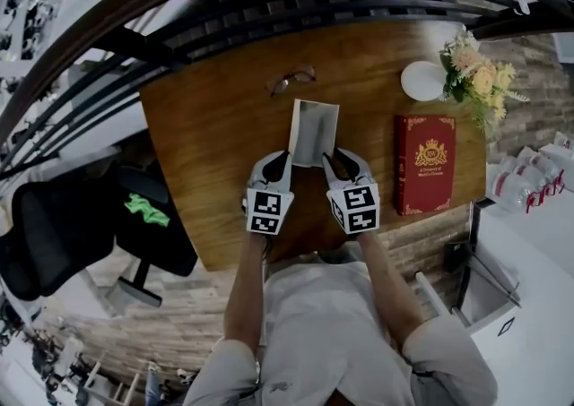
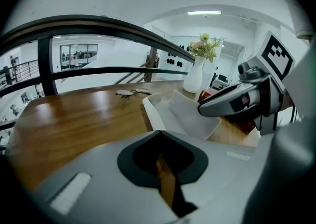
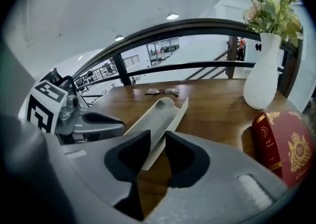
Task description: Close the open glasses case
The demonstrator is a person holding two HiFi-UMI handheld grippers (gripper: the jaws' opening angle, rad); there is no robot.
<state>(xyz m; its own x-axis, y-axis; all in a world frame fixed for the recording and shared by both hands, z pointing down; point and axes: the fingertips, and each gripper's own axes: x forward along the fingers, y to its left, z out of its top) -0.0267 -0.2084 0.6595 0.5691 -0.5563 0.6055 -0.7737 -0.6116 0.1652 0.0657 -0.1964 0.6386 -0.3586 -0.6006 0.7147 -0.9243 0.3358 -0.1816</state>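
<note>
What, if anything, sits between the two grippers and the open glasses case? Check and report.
Nothing visible. The left gripper and right gripper are both at the near end of the glasses case. Its inside looks empty. The glasses lie on the table beyond it, and the book lies off to its right.

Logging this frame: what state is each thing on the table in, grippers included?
glasses case: open, empty, lying on the table.
glasses: out of the case, lying beyond it.
red book: closed, lying flat.
vase: upright, holding flowers.
left gripper: jaws together, nothing between them.
right gripper: jaws apart, the case's near edge between them.
</note>
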